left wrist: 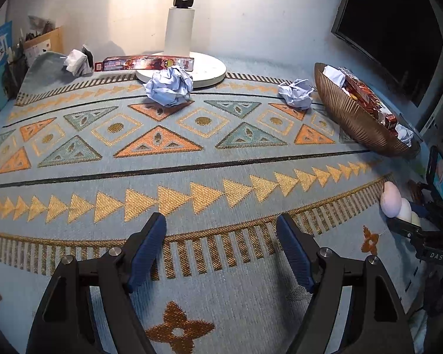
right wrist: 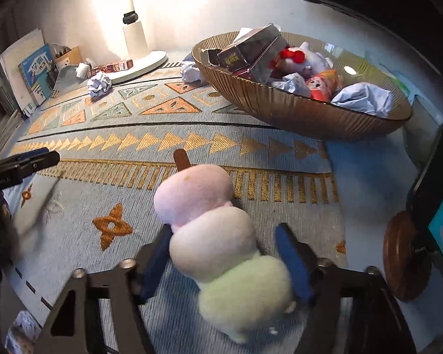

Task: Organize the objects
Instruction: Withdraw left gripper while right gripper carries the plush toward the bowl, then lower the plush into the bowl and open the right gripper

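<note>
A plush dango skewer (right wrist: 215, 230) with pink, white and green balls lies between the fingers of my right gripper (right wrist: 224, 236), which is shut on it above the patterned mat (right wrist: 251, 177); it also shows in the left wrist view (left wrist: 397, 203). A brown ribbed bowl (right wrist: 295, 112) at the right holds boxes, plush toys and crumpled paper; it also shows in the left wrist view (left wrist: 357, 118). Two crumpled paper balls (left wrist: 169, 85) (left wrist: 296, 93) and a long red box (left wrist: 144, 63) lie on the mat. My left gripper (left wrist: 221, 236) is open and empty over the mat.
A white lamp base (left wrist: 189, 70) stands at the back. Books (right wrist: 35, 70) and a cardboard box (left wrist: 42, 44) stand at the left. A dark monitor (left wrist: 392, 29) is at the right. A phone on a stand (right wrist: 437, 206) is near my right gripper.
</note>
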Demonstrator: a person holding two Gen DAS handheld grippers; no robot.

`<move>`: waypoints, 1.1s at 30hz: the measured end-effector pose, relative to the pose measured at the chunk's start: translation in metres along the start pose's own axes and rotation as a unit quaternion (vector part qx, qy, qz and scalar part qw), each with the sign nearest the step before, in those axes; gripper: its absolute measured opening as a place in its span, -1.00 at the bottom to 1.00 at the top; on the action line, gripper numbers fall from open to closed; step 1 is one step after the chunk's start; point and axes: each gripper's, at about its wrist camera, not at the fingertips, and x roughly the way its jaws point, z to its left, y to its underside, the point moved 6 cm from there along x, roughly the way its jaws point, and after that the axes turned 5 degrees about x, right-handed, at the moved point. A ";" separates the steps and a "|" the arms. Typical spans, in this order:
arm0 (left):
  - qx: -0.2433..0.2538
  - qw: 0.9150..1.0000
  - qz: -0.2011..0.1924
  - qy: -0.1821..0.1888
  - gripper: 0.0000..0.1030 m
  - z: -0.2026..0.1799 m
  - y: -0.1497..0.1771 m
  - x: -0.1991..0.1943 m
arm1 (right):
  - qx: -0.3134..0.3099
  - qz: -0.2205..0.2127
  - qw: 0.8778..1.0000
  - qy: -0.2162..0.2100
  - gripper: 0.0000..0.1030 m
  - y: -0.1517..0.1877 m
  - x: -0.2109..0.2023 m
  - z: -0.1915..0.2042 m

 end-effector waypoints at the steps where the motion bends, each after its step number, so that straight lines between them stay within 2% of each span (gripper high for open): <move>1: 0.000 1.000 0.000 -0.001 0.47 0.000 0.000 0.000 | 0.005 -0.003 1.000 -0.002 0.21 0.002 -0.003 0.001; 4: 0.003 1.000 0.001 -0.007 0.47 -0.001 0.000 0.000 | 0.025 -0.007 0.999 -0.020 0.13 0.003 -0.006 0.007; 9: 0.009 1.000 0.001 -0.006 0.47 -0.002 0.000 0.000 | 0.044 -0.030 0.998 -0.039 0.13 -0.011 -0.025 0.025; 13: 0.010 1.000 0.001 -0.004 0.47 -0.003 0.000 0.000 | 0.050 -0.082 0.994 -0.045 0.13 -0.044 -0.062 0.029; 19: 0.009 1.000 0.000 -0.004 0.49 -0.003 0.000 0.000 | 0.104 -0.158 0.982 -0.003 0.14 -0.116 -0.103 -0.010; 24: 0.009 1.000 0.001 -0.004 0.52 -0.003 0.001 0.001 | 0.192 -0.156 0.969 0.018 0.17 -0.163 -0.082 -0.060; 26: 0.009 1.000 0.001 -0.001 0.55 -0.003 0.001 0.001 | 0.199 -0.147 0.969 0.013 0.48 -0.176 -0.061 -0.070; 27: 0.010 1.000 0.002 -0.001 0.56 -0.003 0.001 0.001 | 0.196 -0.139 0.971 -0.001 0.54 -0.179 -0.052 -0.072; 30: 0.011 1.000 0.002 -0.001 0.57 -0.004 0.001 0.001 | 0.207 -0.126 0.970 0.010 0.56 -0.170 -0.038 -0.077; 33: 0.011 1.000 0.002 -0.002 0.57 -0.004 0.001 0.000 | 0.197 -0.121 0.973 -0.010 0.56 -0.152 -0.043 -0.061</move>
